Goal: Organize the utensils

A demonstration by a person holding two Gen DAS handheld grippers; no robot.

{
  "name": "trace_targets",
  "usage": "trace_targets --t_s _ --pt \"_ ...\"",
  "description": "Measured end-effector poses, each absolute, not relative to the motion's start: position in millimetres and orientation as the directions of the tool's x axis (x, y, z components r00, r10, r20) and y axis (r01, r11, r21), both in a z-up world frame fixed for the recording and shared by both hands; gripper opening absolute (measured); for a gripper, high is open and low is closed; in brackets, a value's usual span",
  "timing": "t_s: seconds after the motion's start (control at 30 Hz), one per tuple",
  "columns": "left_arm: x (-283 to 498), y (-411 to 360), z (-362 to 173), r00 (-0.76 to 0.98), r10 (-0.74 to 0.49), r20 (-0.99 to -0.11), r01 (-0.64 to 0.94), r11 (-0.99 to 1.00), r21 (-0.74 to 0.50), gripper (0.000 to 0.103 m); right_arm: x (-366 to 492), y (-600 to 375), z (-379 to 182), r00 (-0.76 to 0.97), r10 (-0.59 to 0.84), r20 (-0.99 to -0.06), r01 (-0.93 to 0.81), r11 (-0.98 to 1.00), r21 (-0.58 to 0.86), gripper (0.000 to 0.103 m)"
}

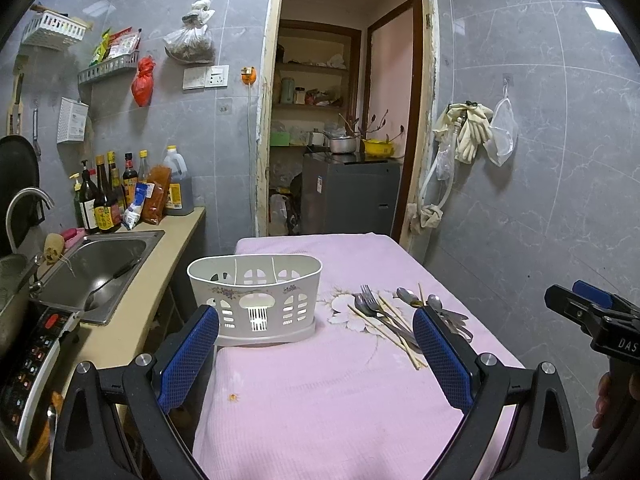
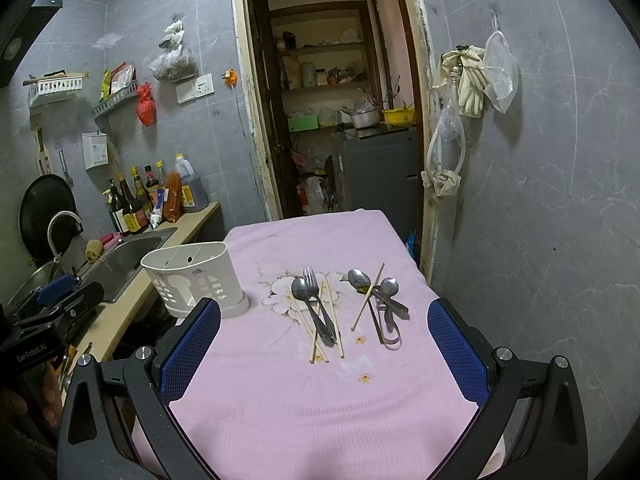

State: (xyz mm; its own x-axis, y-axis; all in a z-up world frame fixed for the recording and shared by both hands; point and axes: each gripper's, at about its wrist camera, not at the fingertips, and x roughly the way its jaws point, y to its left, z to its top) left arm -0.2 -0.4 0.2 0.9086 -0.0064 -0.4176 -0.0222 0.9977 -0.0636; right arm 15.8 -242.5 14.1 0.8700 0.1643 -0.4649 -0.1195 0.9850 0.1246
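Two tongs of mine hang over the pink cloth, both spread wide and holding nothing: left, right. The utensils lie loose mid-cloth, with the white caddy standing near, to their left.

Left wrist view: my left gripper held wide open over the pink-clothed surface.
White utensil caddy stands upright just past my left finger. Fork, spoons and chopsticks lie loose to its right. Right gripper at frame edge; sink to the left.
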Motion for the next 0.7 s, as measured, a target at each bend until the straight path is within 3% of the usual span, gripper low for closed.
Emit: trace_targets --t_s 0.33,0.7 --pt "15 -13 -17 0.906 -0.015 -0.423 -0.007 0.999 -0.051 0.098 20 -250 7 0.885 0.135 -0.445 -0.094 0.989 0.112 0.102" --pt "44 -34 -5 0.946 -0.026 -0.323 0.0 0.997 -0.083 0.098 27 -274 35 0.934 0.075 -0.35 -0.058 0.997 0.059 0.102"
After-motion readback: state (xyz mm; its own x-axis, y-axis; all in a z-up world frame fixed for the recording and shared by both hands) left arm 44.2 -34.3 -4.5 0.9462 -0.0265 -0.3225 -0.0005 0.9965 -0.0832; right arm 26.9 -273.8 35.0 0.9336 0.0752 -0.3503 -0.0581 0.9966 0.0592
